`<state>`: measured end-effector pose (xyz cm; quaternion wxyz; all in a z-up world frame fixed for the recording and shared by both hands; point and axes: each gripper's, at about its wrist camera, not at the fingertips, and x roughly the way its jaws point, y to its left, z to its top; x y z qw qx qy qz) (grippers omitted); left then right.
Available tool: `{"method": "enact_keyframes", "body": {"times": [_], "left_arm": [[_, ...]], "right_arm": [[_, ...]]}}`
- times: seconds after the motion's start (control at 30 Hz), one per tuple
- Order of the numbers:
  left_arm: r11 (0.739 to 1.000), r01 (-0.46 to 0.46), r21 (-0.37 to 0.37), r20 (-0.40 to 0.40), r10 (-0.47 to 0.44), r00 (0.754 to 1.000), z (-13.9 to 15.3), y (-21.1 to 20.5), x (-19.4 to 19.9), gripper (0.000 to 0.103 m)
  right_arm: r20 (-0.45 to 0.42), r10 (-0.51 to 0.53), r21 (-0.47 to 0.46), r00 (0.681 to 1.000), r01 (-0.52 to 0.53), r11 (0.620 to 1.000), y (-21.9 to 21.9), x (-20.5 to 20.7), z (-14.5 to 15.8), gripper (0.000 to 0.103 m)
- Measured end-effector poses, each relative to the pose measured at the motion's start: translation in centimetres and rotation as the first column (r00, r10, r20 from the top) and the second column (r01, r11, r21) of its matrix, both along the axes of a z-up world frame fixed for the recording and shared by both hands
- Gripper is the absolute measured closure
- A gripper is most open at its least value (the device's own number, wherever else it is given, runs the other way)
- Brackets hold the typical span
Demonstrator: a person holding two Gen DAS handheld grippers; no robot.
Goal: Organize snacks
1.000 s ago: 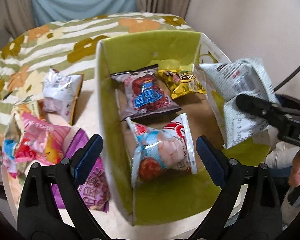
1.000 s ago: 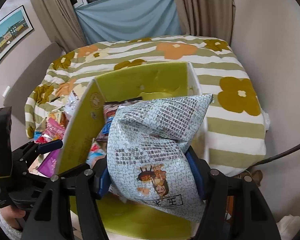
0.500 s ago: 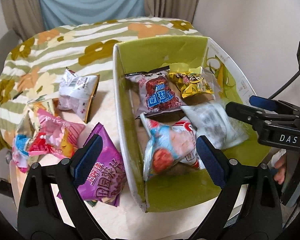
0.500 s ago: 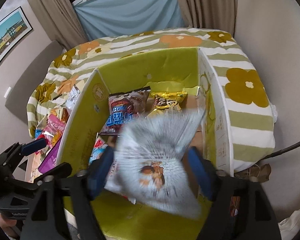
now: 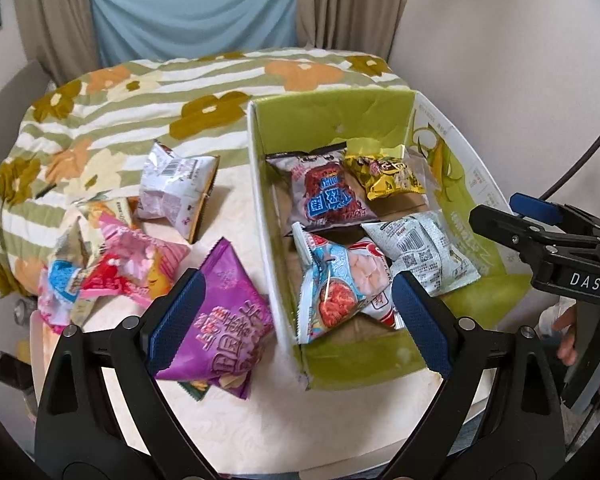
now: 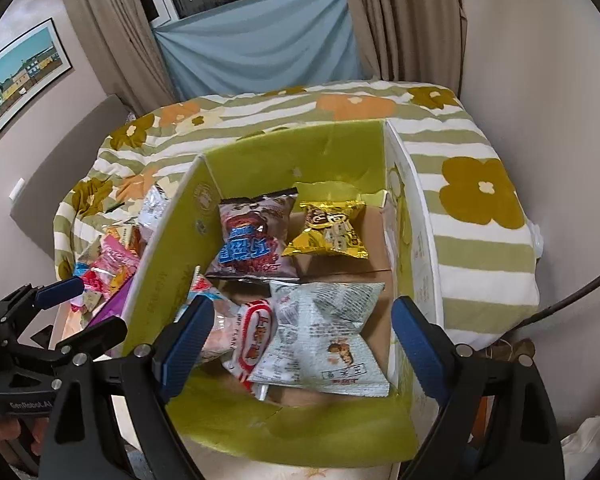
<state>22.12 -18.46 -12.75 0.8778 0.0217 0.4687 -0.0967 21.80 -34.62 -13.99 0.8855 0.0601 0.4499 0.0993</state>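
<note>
Both my left gripper (image 5: pixel 296 314) and right gripper (image 6: pixel 300 340) gape wide, empty; left of the green box (image 5: pixel 260 216) lies the purple packet (image 5: pixel 220 316); light, puffy, slippery, best pinched at its crimped edge.

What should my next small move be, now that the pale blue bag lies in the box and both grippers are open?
Probably lower the left gripper onto the purple bag. Both grippers are open and empty, the pale blue bag already lies inside the green box, and the purple bag is the loose snack nearest the left gripper, on the table just outside the box wall.
</note>
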Motion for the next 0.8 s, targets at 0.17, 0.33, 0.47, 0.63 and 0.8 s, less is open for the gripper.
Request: {"method": "enact_keyframes", "body": {"times": [0.17, 0.33, 0.47, 0.63, 0.8], "left_arm": [[0.999, -0.035, 0.009, 0.043, 0.035, 0.998, 1.9, 2.5, -1.8, 0.009], [0.996, -0.088, 0.000, 0.078, 0.088, 0.993, 3.3, 6.5, -3.0, 0.009], [0.994, -0.111, 0.006, 0.110, 0.109, 0.988, 4.0, 10.9, -3.6, 0.009], [0.993, -0.109, 0.041, 0.083, 0.105, 0.991, 3.9, 16.3, -3.6, 0.009], [0.996, -0.087, 0.030, 0.044, 0.085, 0.995, 2.9, 21.6, -3.0, 0.009]], "right_arm": [[0.026, 0.024, -0.040, 0.999, -0.023, 0.999, 1.1, -0.9, 1.8, 0.015], [0.088, 0.060, -0.059, 0.994, -0.055, 0.997, 3.6, -2.0, 4.0, 0.015], [0.123, 0.067, -0.064, 0.990, -0.059, 0.996, 6.5, -2.8, 5.3, 0.015], [0.116, 0.070, -0.047, 0.991, -0.065, 0.997, 11.6, -3.5, 5.4, 0.015], [0.096, 0.058, -0.039, 0.994, -0.055, 0.998, 16.5, -3.9, 4.6, 0.015]]}}
